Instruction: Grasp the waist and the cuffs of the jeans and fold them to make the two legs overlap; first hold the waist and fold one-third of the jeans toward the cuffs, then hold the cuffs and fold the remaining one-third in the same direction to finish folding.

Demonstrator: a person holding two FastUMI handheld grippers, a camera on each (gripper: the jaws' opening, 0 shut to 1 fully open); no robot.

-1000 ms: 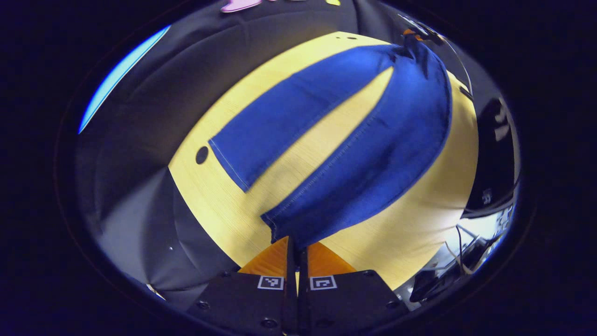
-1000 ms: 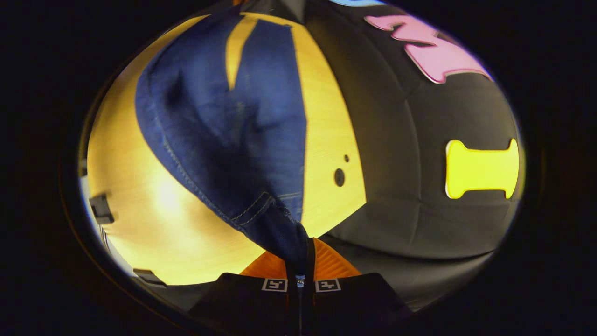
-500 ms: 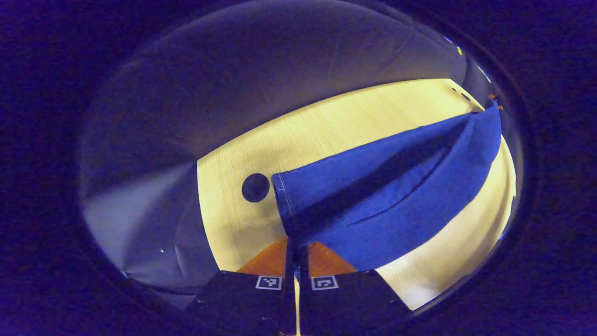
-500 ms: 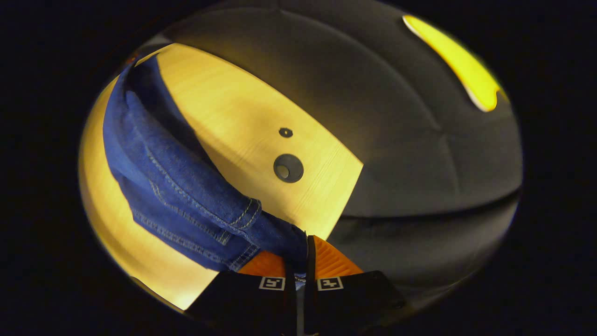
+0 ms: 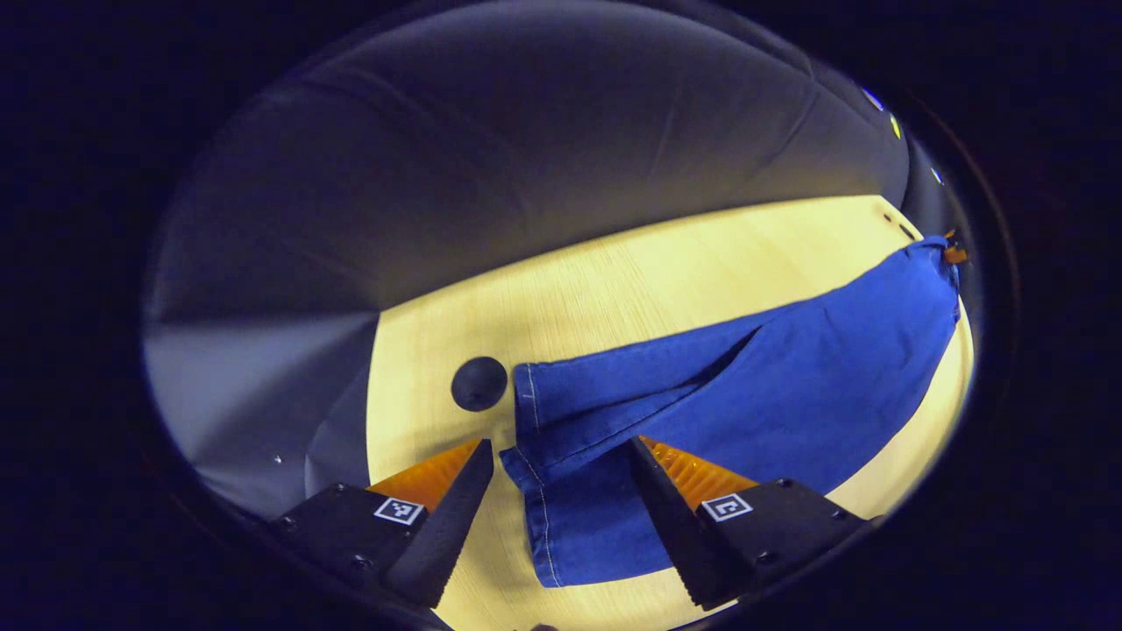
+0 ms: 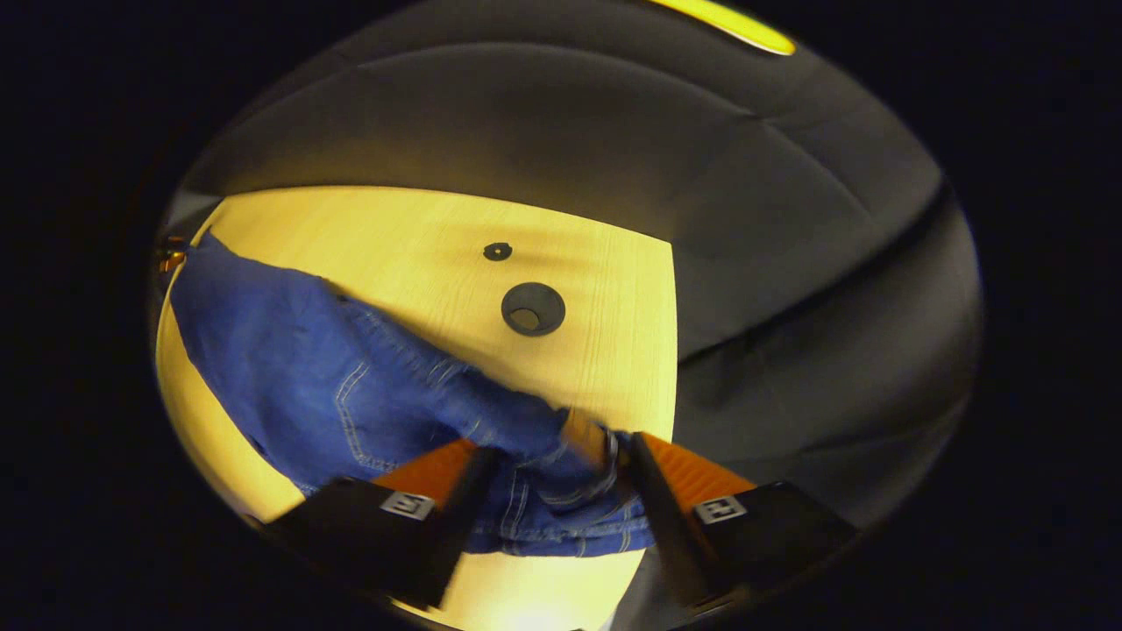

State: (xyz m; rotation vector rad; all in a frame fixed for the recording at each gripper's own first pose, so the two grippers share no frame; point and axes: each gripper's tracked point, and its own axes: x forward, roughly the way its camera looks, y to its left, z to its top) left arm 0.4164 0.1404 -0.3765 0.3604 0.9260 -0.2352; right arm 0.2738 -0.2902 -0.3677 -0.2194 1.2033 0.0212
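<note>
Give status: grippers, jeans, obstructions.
Left gripper open over the cuffs. Right gripper open at the waist. Jeans flat on the table, legs overlapped. Nothing in the way.

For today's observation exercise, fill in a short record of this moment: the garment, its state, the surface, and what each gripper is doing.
garment: blue jeans
state: legs overlapped lengthwise, lying flat; thirds fold not yet done
surface: pale wooden table with round cable holes
left gripper: jaws open, either side of the cuffs
right gripper: jaws open, either side of the waist
</note>
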